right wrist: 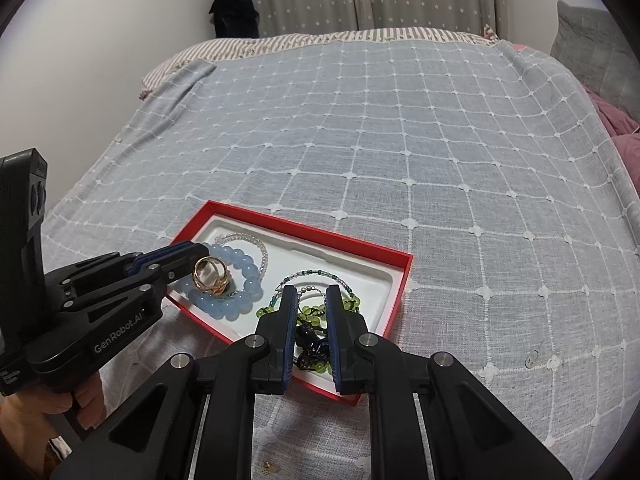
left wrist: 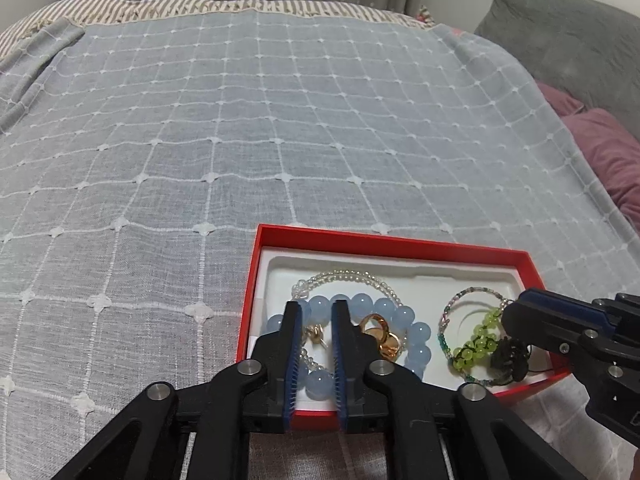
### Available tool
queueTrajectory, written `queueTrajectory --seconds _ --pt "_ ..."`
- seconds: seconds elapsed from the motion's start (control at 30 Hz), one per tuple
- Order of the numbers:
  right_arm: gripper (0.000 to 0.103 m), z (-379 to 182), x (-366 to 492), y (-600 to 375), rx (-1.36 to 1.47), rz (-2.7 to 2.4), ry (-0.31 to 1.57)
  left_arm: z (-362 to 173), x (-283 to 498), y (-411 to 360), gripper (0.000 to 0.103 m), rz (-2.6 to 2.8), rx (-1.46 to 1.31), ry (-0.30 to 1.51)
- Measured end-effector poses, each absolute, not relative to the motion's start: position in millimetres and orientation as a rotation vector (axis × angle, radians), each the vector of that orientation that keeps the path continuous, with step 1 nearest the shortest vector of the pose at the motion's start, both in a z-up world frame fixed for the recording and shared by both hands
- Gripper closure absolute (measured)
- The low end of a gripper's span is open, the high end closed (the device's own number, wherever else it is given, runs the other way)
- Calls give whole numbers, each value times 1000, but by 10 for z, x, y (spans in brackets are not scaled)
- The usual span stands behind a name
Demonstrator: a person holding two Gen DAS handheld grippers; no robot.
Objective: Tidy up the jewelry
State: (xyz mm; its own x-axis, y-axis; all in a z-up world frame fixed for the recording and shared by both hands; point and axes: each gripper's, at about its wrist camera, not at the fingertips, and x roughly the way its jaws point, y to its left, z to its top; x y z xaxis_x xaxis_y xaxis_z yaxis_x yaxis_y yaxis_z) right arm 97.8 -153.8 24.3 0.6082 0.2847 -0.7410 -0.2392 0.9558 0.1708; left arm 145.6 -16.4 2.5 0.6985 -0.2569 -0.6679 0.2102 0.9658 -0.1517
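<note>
- Bed [left wrist: 280, 120] with a blue-grey grid-pattern blanket fills both views; grey and pink pillows [left wrist: 592, 92] sit at its right side.
- Red box [left wrist: 384, 242] with a white moulded insert lies on the blanket near the front edge, lid off, holding all the jewelry.
- Left gripper [left wrist: 316, 312] hovers over the box's left half, fingers spread a little with nothing between them; a small gold piece [left wrist: 316, 334] shows in the gap, below, not pinched.
- Right gripper [right wrist: 311, 300] hovers over the box's right half, fingers likewise parted, a dark charm cluster [right wrist: 310, 342] visible beneath and between them; contact can't be confirmed.
- Blue bead bracelet [right wrist: 240, 280], the biggest piece, in the left half, overlapping a clear bead strand [left wrist: 344, 280].
- Green bead bracelet [left wrist: 476, 344] plus a thin multicolour bead strand [left wrist: 472, 294] in the right half, tangled with the dark charm.
- Gold ring [right wrist: 210, 276] rests on the blue bracelet, just beside the left gripper's tips.
- Step, as I read it: both grippers lining up a pick from the box, sorting barely begun.
- Next move likely calls for lowering onto one piece only, closing gently; tangled strands could drag neighbours out.
</note>
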Motion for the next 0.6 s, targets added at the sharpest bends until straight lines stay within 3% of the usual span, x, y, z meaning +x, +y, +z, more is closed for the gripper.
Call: queueTrajectory --seconds 0.13,0.27,0.6 --pt "86 258 975 -1550 57 300 874 67 1413 -167 78 -251 -39 745" --pt "68 308 925 -1577 64 305 868 108 1381 -141 70 -248 -41 746" --pt "52 445 671 -1704 76 296 864 223 1156 -88 47 -242 -41 743"
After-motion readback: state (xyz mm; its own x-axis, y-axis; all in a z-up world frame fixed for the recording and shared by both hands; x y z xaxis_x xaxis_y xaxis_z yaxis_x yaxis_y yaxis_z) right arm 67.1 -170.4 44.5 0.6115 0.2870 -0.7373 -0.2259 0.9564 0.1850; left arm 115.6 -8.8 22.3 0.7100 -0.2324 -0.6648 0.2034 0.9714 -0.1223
